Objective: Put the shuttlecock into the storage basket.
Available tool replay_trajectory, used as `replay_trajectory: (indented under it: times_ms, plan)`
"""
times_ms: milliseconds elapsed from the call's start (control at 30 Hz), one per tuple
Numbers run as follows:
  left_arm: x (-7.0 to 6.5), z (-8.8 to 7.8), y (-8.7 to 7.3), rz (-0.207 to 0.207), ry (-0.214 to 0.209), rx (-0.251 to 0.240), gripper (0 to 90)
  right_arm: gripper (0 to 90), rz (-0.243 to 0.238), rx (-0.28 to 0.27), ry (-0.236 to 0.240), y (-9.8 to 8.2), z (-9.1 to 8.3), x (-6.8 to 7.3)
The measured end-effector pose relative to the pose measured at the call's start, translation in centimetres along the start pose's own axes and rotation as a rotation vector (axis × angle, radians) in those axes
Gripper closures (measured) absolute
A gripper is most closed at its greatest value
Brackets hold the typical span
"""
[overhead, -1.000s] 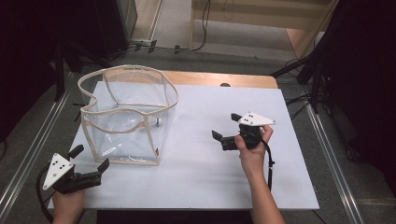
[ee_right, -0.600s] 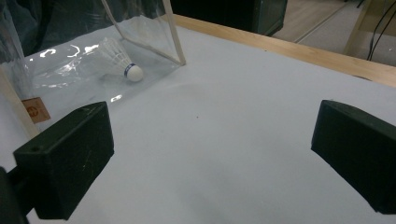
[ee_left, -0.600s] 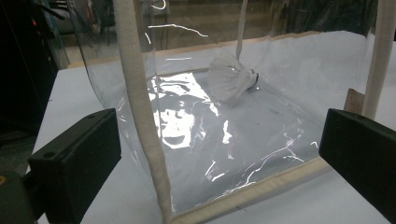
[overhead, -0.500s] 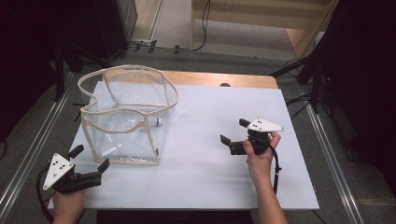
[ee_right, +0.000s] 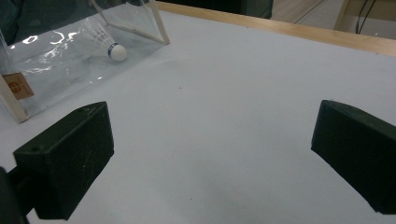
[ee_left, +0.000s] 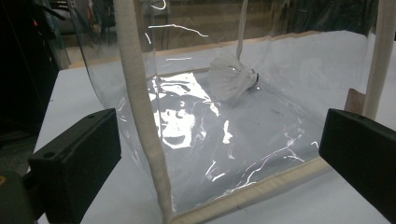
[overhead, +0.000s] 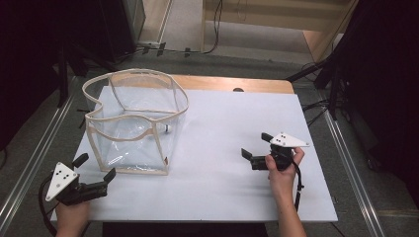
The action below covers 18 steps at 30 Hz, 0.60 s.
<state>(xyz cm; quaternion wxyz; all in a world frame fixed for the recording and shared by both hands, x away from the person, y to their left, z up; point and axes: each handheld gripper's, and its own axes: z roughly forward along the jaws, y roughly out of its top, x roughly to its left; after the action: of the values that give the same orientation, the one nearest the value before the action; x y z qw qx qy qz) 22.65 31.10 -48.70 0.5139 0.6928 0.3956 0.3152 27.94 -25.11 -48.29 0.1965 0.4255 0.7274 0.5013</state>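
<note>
Starting at the left of the high view, the left gripper rests at the near-left corner of the table, jaws spread wide and holding nothing, pointed at the near wall of the clear bag. In its own view that bag's cream-trimmed corner stands just beyond the jaws, not between them and not touching. Inside the bag, on its floor toward the far side, lies a shuttlecock, tipped on its side with the cork end pointing right in that view; the right gripper view shows the shuttlecock through the bag's wall too. Farther right, well apart from the bag, the right gripper sits low over bare table, jaws likewise spread and empty, aimed back toward the bag.

Judging by this, the shuttlecock seems already bagged and both grippers stand idle. If the bag is to be handled next, the left gripper is nearest: it would need to advance and close on the trimmed edge, which looks floppy and may buckle.
</note>
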Motion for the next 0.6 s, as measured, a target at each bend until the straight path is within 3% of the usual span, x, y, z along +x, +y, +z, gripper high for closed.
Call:
replay_trajectory:
  times_ms: [600]
  plan:
    - [0.0, 0.0, 0.0, -0.002, -0.002, -0.003, 0.0, 0.0, 0.03, 0.01, -0.039, -1.8, -2.3, -1.3]
